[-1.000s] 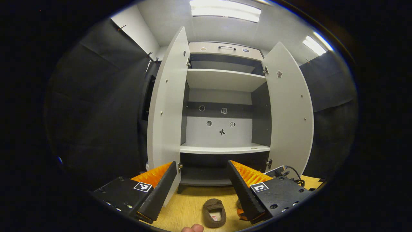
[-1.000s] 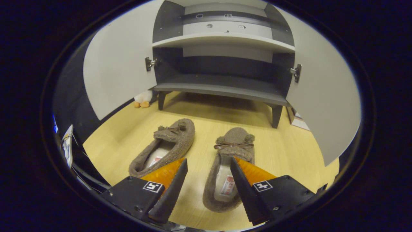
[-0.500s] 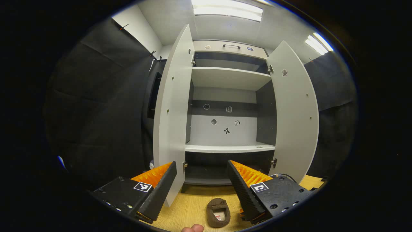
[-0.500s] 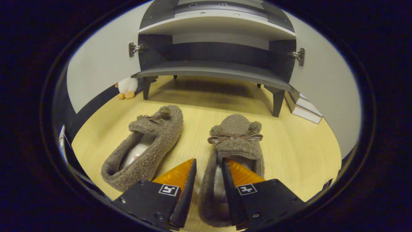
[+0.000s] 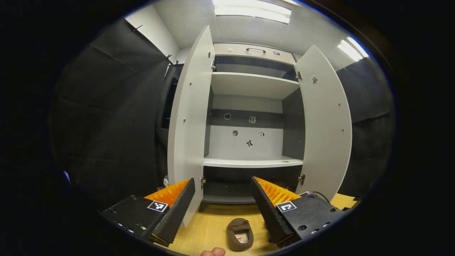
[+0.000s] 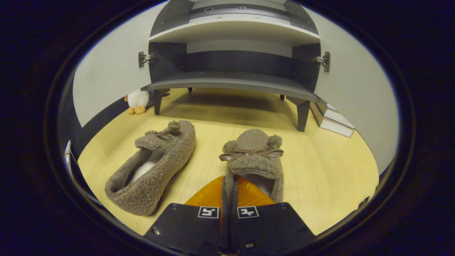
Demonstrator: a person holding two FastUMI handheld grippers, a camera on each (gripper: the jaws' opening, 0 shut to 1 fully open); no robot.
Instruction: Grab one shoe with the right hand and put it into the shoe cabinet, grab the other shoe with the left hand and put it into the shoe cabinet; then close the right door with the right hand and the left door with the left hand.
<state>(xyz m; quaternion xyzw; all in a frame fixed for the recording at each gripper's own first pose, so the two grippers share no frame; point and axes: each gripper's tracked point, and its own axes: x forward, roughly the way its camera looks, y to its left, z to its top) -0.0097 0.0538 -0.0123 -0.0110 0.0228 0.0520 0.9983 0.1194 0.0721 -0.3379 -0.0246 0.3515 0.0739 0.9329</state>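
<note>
Right tool [image 6: 228, 185]: your fingers pinch the side wall of the fuzzy brown bow-topped slipper [image 6: 254, 163] (before the grey open-doored shoe cabinet [image 6: 231, 76]).
Left tool [image 5: 223, 199]: spread wide, facing that cabinet.

The right gripper [image 6: 229, 193] hides the heel end of the right slipper [image 6: 254, 161] it is clamped on. In the left gripper view, a slipper [image 5: 240, 234] shows between the fingers, its neighbour hidden behind one finger [image 5: 270, 213]. The stickers [image 5: 249, 131] on the cabinet's back panel are too small to make out.
</note>
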